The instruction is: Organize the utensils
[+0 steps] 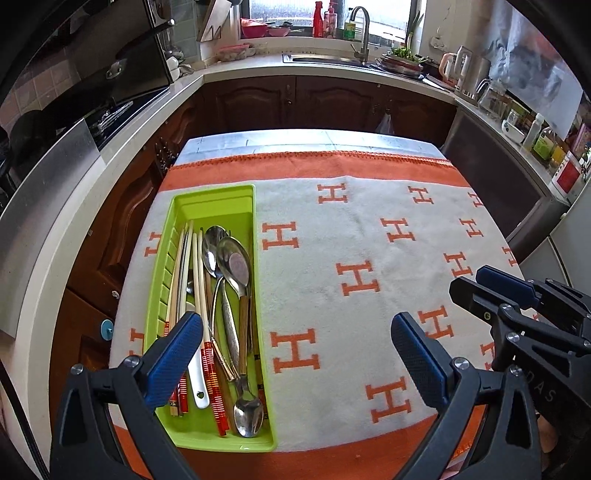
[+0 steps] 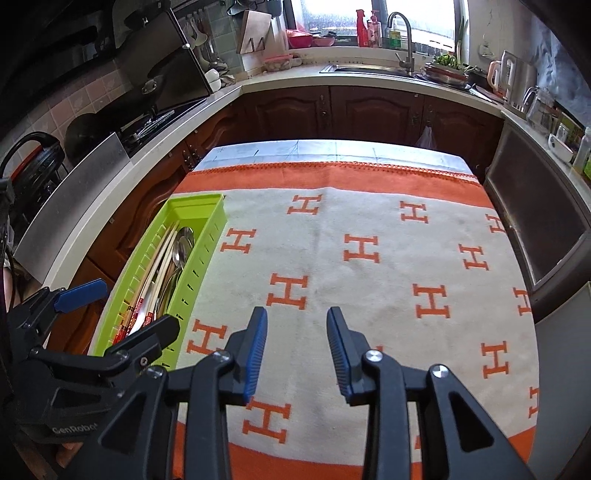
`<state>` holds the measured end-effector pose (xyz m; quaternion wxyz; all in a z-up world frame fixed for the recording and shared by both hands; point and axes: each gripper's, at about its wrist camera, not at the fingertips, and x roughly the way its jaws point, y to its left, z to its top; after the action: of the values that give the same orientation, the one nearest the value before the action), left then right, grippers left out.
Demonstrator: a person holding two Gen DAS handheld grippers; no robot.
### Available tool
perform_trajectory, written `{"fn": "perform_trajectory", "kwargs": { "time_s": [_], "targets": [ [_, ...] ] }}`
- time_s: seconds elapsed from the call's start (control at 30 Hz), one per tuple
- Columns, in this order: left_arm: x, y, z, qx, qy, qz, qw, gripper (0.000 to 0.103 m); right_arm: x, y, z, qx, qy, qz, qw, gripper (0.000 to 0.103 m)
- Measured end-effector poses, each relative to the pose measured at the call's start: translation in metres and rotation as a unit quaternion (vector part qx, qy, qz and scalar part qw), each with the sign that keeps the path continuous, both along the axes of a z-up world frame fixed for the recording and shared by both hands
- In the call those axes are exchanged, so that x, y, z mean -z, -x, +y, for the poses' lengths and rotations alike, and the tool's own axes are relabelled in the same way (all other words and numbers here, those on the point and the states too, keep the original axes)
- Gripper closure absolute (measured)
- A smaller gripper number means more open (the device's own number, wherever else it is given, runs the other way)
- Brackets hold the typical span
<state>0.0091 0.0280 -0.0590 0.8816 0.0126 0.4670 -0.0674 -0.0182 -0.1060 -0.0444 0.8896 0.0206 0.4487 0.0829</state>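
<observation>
Lengthwise, the green tray [image 1: 218, 201] runs from near edge to far along the left of the cloth-covered surface [image 1: 369, 240]; chopsticks [image 1: 197, 258] and spoons [image 1: 232, 264] lie parallel inside. Both the left gripper [image 1: 295, 354] and the right gripper [image 2: 297, 350] hold nothing, fingers parted.

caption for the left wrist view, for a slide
Open left gripper above green tray of spoons and chopsticks.

**Kitchen setting**

U-shaped white worktop [image 2: 280, 83] over dark wooden cabinet doors [image 2: 364, 110]; daylight enters through a window [image 2: 332, 14] above the sink [image 2: 365, 68] and tap [image 2: 404, 33]; a table under an orange-bordered, H-patterned cloth [image 2: 369, 258] occupies the centre
</observation>
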Motion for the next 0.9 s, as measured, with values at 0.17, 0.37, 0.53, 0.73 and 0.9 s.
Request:
{"fn": "perform_trajectory", "kwargs": {
  "time_s": [0.17, 0.37, 0.53, 0.73, 0.9],
  "targets": [
    [-0.022, 0.003, -0.01, -0.002, 0.001, -0.017, 0.9999, 0.002, -0.021, 0.007, -0.013, 0.007, 0.006, -0.021, 1.0, 0.059],
    [-0.048, 0.011, -0.015, -0.014, 0.016, -0.038, 0.9991, 0.002, -0.05, 0.017, -0.026, 0.02, -0.012, -0.046, 0.999, 0.059],
    [-0.062, 0.02, -0.017, -0.022, 0.022, -0.059, 0.9978, 0.001, -0.067, 0.029, -0.03, 0.032, -0.009, -0.074, 0.997, 0.059],
    [-0.065, 0.029, -0.025, -0.025, 0.012, -0.067, 0.9974, 0.001, -0.072, 0.041, -0.036, 0.049, -0.007, -0.088, 0.995, 0.059],
    [-0.063, 0.027, -0.029, -0.025, 0.009, -0.059, 0.9979, 0.001, -0.07, 0.045, -0.042, 0.057, -0.014, -0.084, 0.995, 0.059]
  ]
}}
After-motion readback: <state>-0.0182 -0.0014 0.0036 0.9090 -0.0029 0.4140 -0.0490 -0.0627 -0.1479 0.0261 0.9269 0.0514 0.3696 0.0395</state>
